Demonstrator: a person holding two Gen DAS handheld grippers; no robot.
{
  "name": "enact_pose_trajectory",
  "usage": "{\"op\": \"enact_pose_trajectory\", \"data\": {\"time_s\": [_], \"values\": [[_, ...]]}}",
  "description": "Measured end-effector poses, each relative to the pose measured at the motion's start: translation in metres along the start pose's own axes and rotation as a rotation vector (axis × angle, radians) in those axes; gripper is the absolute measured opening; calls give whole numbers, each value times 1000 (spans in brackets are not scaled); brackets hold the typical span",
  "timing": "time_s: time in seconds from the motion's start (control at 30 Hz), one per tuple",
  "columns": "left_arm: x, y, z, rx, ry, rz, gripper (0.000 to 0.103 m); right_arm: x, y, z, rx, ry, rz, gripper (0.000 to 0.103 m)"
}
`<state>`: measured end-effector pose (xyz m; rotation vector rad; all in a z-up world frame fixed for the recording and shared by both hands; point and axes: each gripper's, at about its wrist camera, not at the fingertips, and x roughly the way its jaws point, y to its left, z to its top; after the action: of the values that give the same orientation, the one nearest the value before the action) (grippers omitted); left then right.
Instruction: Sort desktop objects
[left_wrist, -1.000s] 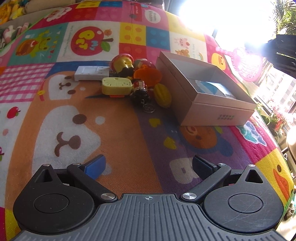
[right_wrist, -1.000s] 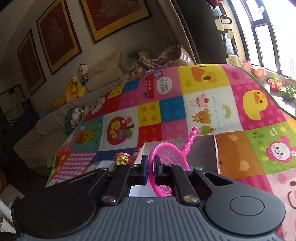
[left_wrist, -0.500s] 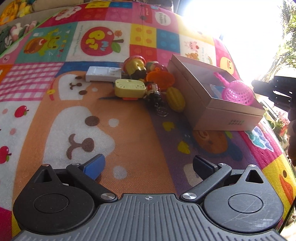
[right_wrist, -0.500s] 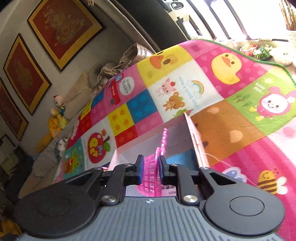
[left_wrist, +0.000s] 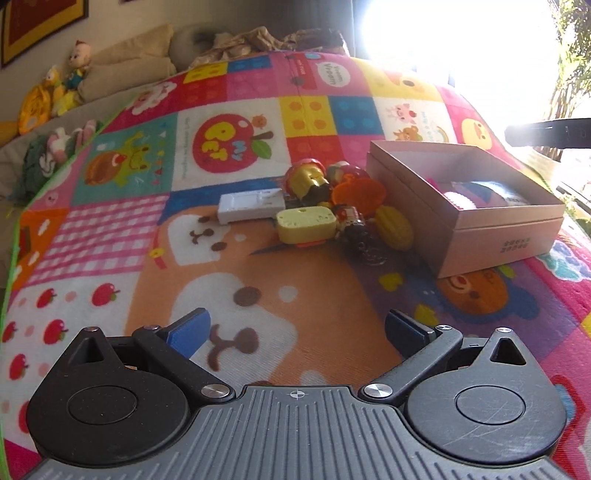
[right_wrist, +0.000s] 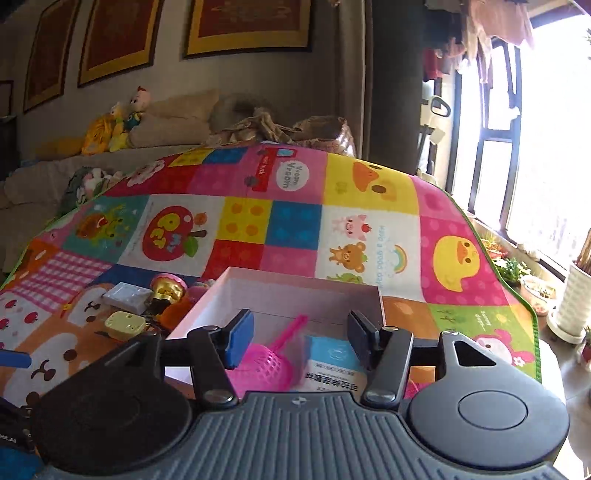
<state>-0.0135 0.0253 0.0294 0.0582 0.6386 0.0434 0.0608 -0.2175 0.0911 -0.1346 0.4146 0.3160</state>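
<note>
Box (right_wrist: 295, 295) holds pink net scoop (right_wrist: 271, 363) and packet (right_wrist: 332, 363); both grippers' fingers wide, empty.

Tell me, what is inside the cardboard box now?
Inside the cardboard box lie a pink toy net and a blue-and-white packet. The right gripper hides the box's near part.

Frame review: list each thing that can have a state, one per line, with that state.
Right hand-held gripper: open, jaws just opened, nothing between them.
Left hand-held gripper: open, empty, above the mat.
Cardboard box: lidless, upright on the mat.
Pink scoop: released, lying in the box.
Blue-and-white packet: lying in the box.
Yellow plug: on the mat, unsorted.
White adapter: on the mat, unsorted.
</note>
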Motion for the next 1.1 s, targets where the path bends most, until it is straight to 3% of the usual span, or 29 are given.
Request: {"op": "enact_pose_trajectory", "data": {"time_s": [0.1,0.23,0.3,0.43,0.6,0.7,0.77,0.87,0.97,1.1], "values": [[3,15,2,10,-23,46,103,17,40,18,-74,44,120,59],[7,36,0,-36,-26,39,103,58,92,35,-122,160,250,58],[11,44,-3,-68,-20,24,103,83,107,45,-97,228,271,46],[17,53,-8,-119,-8,-35,103,149,119,66,-51,335,191,41],[18,63,-10,-189,-11,-81,103,236,93,96,64,422,63,42],[17,66,-11,-211,-14,-90,103,284,87,97,76,520,-9,42],[17,68,-12,-223,-15,-98,103,306,89,92,69,580,-7,42],[20,72,-13,-252,-5,-113,103,320,101,85,7,624,-24,42],[20,75,-13,-272,-1,-120,103,316,116,81,-52,645,33,32],[20,75,-13,-272,1,-119,103,288,145,80,-146,628,110,32]]}}
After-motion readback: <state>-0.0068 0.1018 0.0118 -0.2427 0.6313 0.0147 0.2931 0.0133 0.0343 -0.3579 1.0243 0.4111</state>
